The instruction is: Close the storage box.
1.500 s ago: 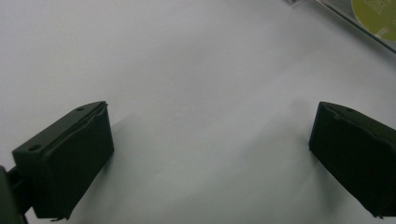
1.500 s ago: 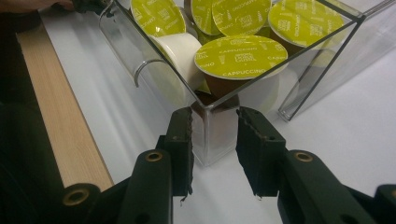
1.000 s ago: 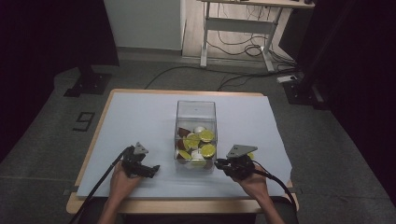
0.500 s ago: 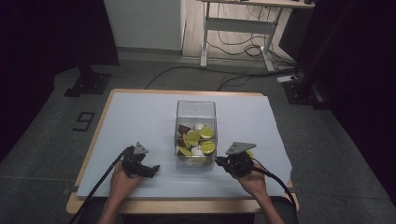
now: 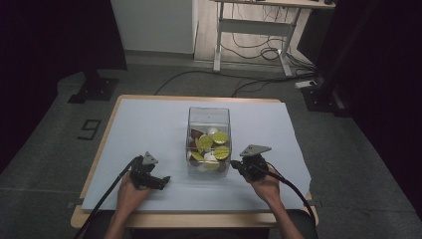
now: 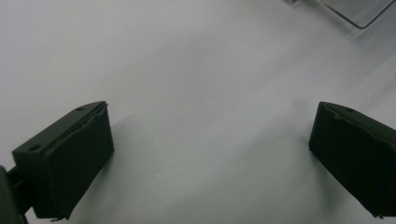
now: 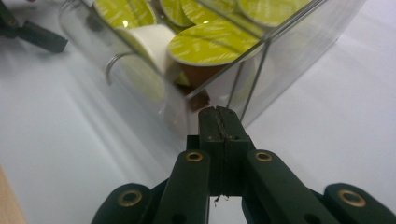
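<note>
A clear plastic box (image 5: 209,130) stands at the middle of the table, holding several coffee capsules (image 5: 220,138) with yellow-green, white and brown tops. My right gripper (image 5: 236,166) lies on the table at the box's near right corner. In the right gripper view its jaws (image 7: 219,114) are pressed together with nothing between them, tips just short of the box wall (image 7: 285,56), with the capsules (image 7: 212,44) behind it. My left gripper (image 5: 160,179) rests left of the box, and its jaws (image 6: 210,121) stand wide apart over bare white table.
A white sheet (image 5: 149,124) covers the wooden table, whose front edge (image 5: 194,218) is close to both hands. A corner of the clear box (image 6: 359,9) shows at the top right of the left gripper view. Desk legs and cables (image 5: 249,45) lie on the floor beyond.
The right gripper has shifted slightly toward the box's near corner. The left gripper and the box have stayed where they were.
</note>
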`<action>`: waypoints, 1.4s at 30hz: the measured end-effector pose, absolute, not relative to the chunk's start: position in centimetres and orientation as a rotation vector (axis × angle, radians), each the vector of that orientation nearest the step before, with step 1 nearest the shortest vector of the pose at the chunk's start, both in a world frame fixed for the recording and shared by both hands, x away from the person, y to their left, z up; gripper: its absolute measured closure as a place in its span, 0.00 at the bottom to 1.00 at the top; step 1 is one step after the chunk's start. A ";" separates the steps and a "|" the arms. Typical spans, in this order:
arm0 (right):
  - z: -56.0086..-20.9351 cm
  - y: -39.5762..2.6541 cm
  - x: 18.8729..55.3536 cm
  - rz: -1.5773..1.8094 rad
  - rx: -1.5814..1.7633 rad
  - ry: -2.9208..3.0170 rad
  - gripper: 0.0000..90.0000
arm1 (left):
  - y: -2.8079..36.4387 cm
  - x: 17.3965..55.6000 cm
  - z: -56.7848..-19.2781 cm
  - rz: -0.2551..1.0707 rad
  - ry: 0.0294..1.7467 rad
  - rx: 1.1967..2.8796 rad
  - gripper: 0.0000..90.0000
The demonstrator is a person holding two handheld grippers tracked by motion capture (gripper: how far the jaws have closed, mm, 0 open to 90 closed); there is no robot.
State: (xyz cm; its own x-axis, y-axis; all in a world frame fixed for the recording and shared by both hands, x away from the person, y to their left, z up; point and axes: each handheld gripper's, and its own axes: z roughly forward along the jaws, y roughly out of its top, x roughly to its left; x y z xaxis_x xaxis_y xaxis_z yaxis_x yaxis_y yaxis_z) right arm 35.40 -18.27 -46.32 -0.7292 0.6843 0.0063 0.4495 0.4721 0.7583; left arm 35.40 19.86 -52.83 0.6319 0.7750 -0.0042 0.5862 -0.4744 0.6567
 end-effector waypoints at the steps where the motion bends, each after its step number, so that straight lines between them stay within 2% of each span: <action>1: -46.3 -18.2 35.5 1.112 0.968 2.427 0.99 | 19.9 35.4 -52.8 0.392 1.059 2.225 0.00; 4: -46.3 -18.1 35.4 1.093 0.966 2.437 0.99 | 19.9 35.4 -52.8 0.392 1.059 2.225 0.00; 9: -46.1 -18.2 34.5 1.055 0.934 2.457 0.90 | 19.9 35.4 -52.8 0.392 1.059 2.225 0.00; 11: -46.0 -18.2 34.1 1.088 0.923 2.478 0.89 | 19.9 35.4 -52.8 0.392 1.059 2.225 0.00; 24: -45.5 -16.1 33.9 1.266 0.848 2.515 0.87 | 19.9 35.4 -52.8 0.392 1.059 2.224 0.00; 31: -45.5 -15.1 34.0 1.262 0.816 2.528 0.92 | 19.9 35.4 -52.8 0.392 1.059 2.224 0.00; 42: -45.7 -14.3 34.2 1.209 0.811 2.532 0.91 | 19.9 35.4 -52.8 0.391 1.058 2.225 0.00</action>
State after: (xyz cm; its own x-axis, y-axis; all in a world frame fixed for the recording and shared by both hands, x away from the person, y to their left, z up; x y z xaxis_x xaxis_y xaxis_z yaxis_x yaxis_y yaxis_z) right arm 34.25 -14.30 -45.70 -0.8233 0.5663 0.0375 0.3851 0.5090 0.7698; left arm 35.40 19.86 -52.83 0.6322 0.7748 -0.0043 0.5859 -0.4745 0.6570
